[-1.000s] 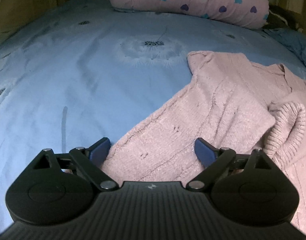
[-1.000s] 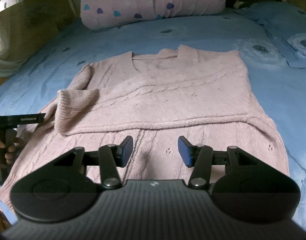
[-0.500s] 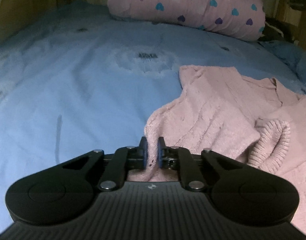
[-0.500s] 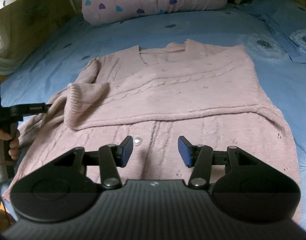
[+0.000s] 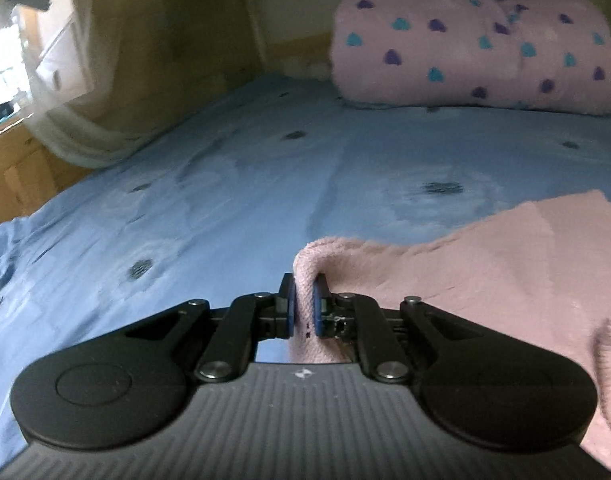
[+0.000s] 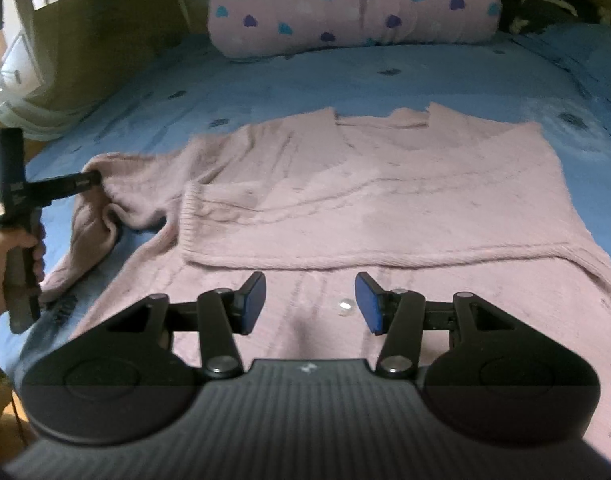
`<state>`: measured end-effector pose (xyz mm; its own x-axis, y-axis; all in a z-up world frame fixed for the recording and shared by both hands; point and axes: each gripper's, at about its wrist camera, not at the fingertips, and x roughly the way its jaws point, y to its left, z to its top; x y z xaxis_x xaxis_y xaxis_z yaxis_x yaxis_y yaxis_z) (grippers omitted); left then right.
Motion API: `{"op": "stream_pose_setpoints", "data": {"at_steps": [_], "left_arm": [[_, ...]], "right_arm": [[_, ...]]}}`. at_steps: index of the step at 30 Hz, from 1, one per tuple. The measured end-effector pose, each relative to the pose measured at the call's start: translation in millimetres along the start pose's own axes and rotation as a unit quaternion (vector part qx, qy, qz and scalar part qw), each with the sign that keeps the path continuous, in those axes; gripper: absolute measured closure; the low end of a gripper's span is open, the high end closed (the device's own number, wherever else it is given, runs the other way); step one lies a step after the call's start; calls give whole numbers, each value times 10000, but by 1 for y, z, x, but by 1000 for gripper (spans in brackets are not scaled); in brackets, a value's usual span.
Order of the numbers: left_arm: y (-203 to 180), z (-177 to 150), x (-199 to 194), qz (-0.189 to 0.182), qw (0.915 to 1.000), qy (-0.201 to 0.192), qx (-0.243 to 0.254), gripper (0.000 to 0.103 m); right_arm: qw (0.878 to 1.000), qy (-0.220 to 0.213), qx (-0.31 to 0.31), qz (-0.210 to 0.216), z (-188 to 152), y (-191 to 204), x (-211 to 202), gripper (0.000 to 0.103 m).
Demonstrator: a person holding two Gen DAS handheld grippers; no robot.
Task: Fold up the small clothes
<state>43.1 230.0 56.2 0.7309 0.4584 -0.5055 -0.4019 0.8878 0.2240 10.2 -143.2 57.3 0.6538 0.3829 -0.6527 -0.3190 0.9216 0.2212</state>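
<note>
A pink knitted sweater [image 6: 385, 200] lies spread on the blue bed sheet [image 6: 385, 76], its right sleeve folded across the chest. My left gripper [image 5: 303, 304] is shut on a fold of the sweater's left edge [image 5: 309, 264] and holds it lifted off the sheet. In the right wrist view that same gripper [image 6: 95, 178] pinches the cloth at the far left, with a hand [image 6: 9, 248] on its handle. My right gripper [image 6: 310, 306] hovers open over the sweater's lower front, nothing between its fingers. A small clear button [image 6: 345, 305] shows between them.
A rolled pink blanket with coloured hearts [image 6: 353, 4] lies at the head of the bed. A white curtain [image 5: 85, 136] and wooden furniture [image 5: 9, 176] stand beyond the bed's left side. Dark items [image 6: 553, 4] sit at the far right corner.
My left gripper closed on the sweater's left edge and lifted it, tilting upward. The right gripper drifted sideways over the lower front and stayed open.
</note>
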Motion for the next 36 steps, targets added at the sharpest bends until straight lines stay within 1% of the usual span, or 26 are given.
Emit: {"op": "stream_pose_setpoints", "data": {"at_steps": [2, 4, 5, 9, 14, 15, 17, 18, 19, 20, 22, 23, 24, 26, 28, 29, 30, 32, 34, 35, 36], "left_arm": [[6, 0, 4, 94, 9999, 47, -67, 92], [13, 0, 5, 31, 9999, 101, -129, 92], [12, 0, 5, 14, 9999, 118, -93, 92], [2, 0, 4, 139, 9997, 79, 203, 91], [-10, -1, 0, 131, 9993, 67, 339, 88], [-11, -1, -1, 127, 9992, 73, 382, 85], [-12, -1, -1, 153, 9990, 101, 406, 74], [-11, -1, 0, 171, 9991, 99, 385, 63], [-9, -1, 0, 196, 9991, 90, 360, 55], [-7, -1, 0, 233, 9992, 77, 320, 53], [0, 1, 0, 285, 9994, 59, 173, 50], [4, 1, -1, 269, 9996, 57, 75, 49], [8, 2, -2, 227, 9997, 62, -43, 48], [13, 4, -4, 152, 9995, 67, -259, 47], [15, 5, -6, 117, 9991, 45, -398, 46], [14, 6, -7, 112, 9991, 28, -405, 46], [12, 6, -9, 104, 9993, 6, -372, 45], [6, 6, -12, 53, 9996, -52, -256, 45], [0, 6, -18, -97, 9998, -100, -150, 44], [-3, 6, -21, -201, 9997, -115, -121, 44], [-7, 6, -24, -334, 9993, -139, -98, 44]], "right_arm": [[9999, -28, -89, 89, 2, 7, 4, 51], [9996, -60, -197, 202, 6, 17, 9, 51], [9993, -73, -251, 258, 7, 22, 11, 51], [9972, -28, -575, 484, 14, 46, 29, 51], [9943, 91, -811, 681, 22, 81, 62, 51], [9941, 124, -839, 681, 23, 86, 69, 51], [9942, 157, -923, 521, 25, 99, 85, 51], [9943, 180, -972, 409, 26, 103, 91, 51], [9944, 212, -990, 307, 26, 106, 99, 50], [9947, 239, -968, 262, 26, 107, 104, 53], [9947, 215, -1000, 72, 27, 109, 110, 77], [9941, 167, -1071, -25, 30, 111, 110, 80], [9953, 119, -964, 53, 35, 110, 108, 89], [9979, -119, -570, 277, 48, 106, 100, 91], [9975, -450, -412, 349, 57, 109, 94, 91], [9971, -510, -398, 405, 60, 111, 96, 91], [9970, -427, -411, 507, 61, 114, 101, 91], [9959, -79, -352, 824, 60, 116, 116, 92], [9931, 193, -260, 1128, 56, 116, 127, 90], [9926, 222, -195, 1181, 53, 116, 128, 90], [9925, 162, -167, 1196, 52, 115, 124, 89]]}}
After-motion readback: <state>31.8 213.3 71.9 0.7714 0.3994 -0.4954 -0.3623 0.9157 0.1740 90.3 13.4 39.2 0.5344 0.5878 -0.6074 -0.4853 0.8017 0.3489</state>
